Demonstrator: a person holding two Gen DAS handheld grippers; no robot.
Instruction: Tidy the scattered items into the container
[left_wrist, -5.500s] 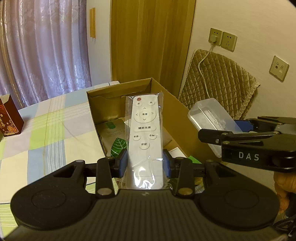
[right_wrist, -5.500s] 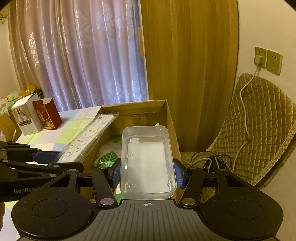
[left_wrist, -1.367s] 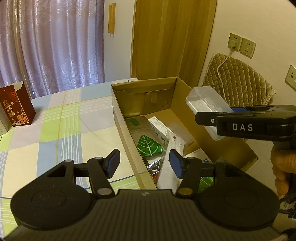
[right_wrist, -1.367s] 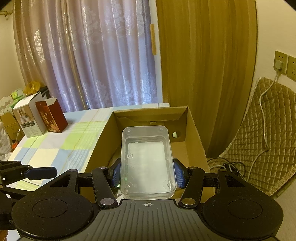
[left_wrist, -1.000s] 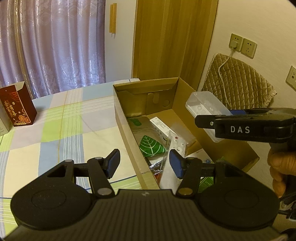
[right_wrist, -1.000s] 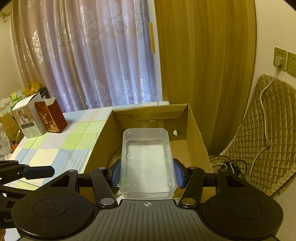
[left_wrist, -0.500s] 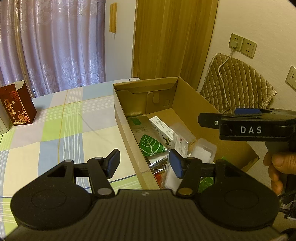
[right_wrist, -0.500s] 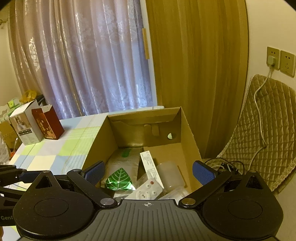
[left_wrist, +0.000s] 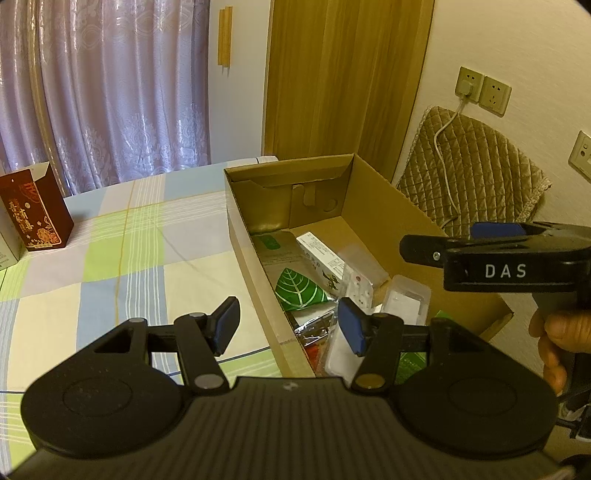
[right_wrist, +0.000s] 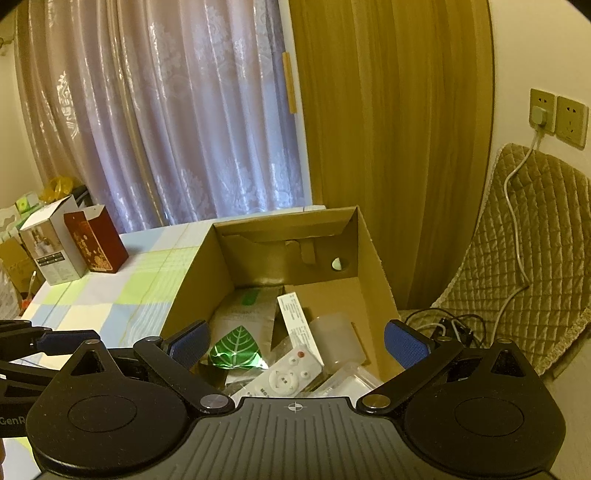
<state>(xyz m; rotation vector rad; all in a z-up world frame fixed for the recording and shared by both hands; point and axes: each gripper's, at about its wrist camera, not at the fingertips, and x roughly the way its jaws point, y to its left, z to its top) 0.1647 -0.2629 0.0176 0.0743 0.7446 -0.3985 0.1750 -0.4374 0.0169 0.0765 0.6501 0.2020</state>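
Hovering over the cardboard box (right_wrist: 369, 258) at the bed's (left_wrist: 110, 258) right edge, the left gripper (left_wrist: 288, 326) and right gripper (right_wrist: 297, 345) both hold released, empty jaws. Its remote (right_wrist: 286, 373) and clear plastic case (left_wrist: 406, 301) lie at the near end, probably dropped from above.

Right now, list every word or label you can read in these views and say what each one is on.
"DAS": white letters on the side of the right tongs.
"GenR", cut off by the frame edge: on the left tongs.
Gold characters on the red carton: too blurred to read.
Print on the white carton in the cardboard box: too small.
Button marks on the remote control: unreadable.
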